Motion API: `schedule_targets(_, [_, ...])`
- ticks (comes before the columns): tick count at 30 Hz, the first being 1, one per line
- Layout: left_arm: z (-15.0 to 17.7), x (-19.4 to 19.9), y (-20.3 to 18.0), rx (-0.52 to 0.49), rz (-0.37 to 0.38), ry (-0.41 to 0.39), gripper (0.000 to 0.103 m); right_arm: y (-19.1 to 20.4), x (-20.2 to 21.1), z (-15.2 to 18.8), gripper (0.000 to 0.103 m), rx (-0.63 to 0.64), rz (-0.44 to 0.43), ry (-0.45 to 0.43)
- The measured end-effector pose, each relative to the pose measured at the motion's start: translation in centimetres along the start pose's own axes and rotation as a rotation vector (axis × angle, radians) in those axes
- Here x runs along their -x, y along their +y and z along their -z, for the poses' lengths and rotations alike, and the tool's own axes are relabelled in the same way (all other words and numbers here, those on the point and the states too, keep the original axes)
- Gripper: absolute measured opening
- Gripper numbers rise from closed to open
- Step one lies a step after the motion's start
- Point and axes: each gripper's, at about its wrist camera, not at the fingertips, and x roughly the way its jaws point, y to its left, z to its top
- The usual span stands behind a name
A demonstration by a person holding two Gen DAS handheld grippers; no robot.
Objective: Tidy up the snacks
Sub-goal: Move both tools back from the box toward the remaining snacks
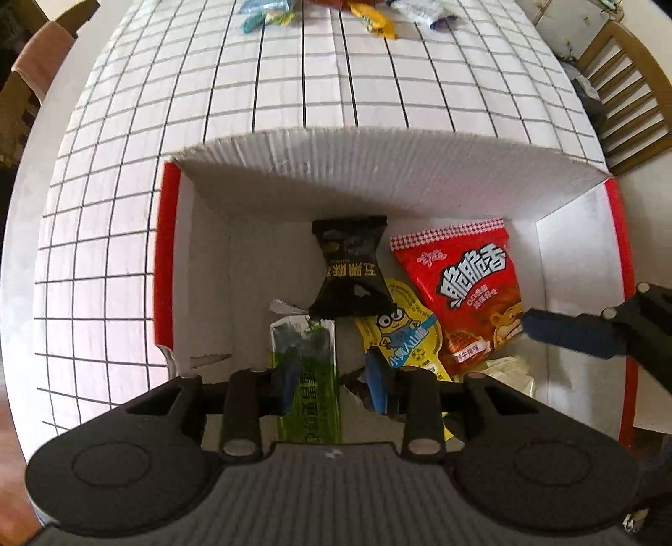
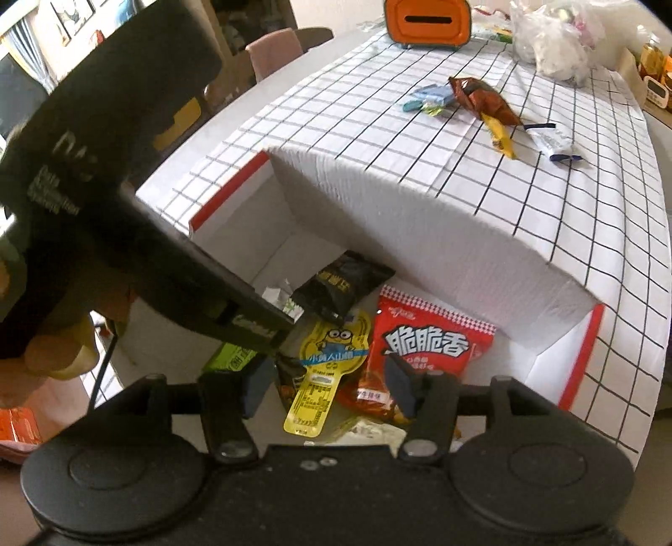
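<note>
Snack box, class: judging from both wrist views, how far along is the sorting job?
Done: the box already holds a red packet, a yellow minion packet and a black packet. In hand: the left tool sits around a green packet over the box; the right tool hovers open, empty. Left: several snacks lie out on the checked cloth.

Table with grid cloth (image 2: 546,201), white box (image 2: 420,206), loose snack packets (image 2: 483,98), plastic bag (image 2: 554,38)
</note>
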Motion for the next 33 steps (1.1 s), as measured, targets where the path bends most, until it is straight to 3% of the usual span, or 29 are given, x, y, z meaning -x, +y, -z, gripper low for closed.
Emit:
schedule_targets(10, [-0.5, 3.5, 0.2, -0.023, -0.023, -0.118, 0.043, -1.7, 3.3, -0.9, 0.065, -0.056, -0.013, -0.081])
schedule_targets(16, [-0.8, 5.8, 0.3, -0.037, -0.037, -0.209, 0.063, -2.9, 5.3, -1.7, 0.073, -0.089, -0.011, -0.144])
schedule_targets(22, [-1.1, 7.9, 0.4, -0.061, -0.031, -0.301, 0.072, -3.9, 7.4, -2.8, 0.082, -0.111, -0.006, -0.207])
schedule_targets(27, [-1.6, 9.1, 0.8, -0.067, -0.017, -0.364, 0.076, -4.7, 8.1, -4.0, 0.084, -0.129, -0.007, -0.239])
schedule_targets(31, [-2.4, 9.9, 1.6, -0.051, 0.009, -0.399, 0.079, -5.3, 8.4, -5.0, 0.094, -0.137, 0.01, -0.269])
schedule_targets(33, [-3.0, 10.1, 2.1, -0.043, 0.012, -0.411, 0.08, -5.6, 8.5, -5.6, 0.094, -0.137, 0.017, -0.284])
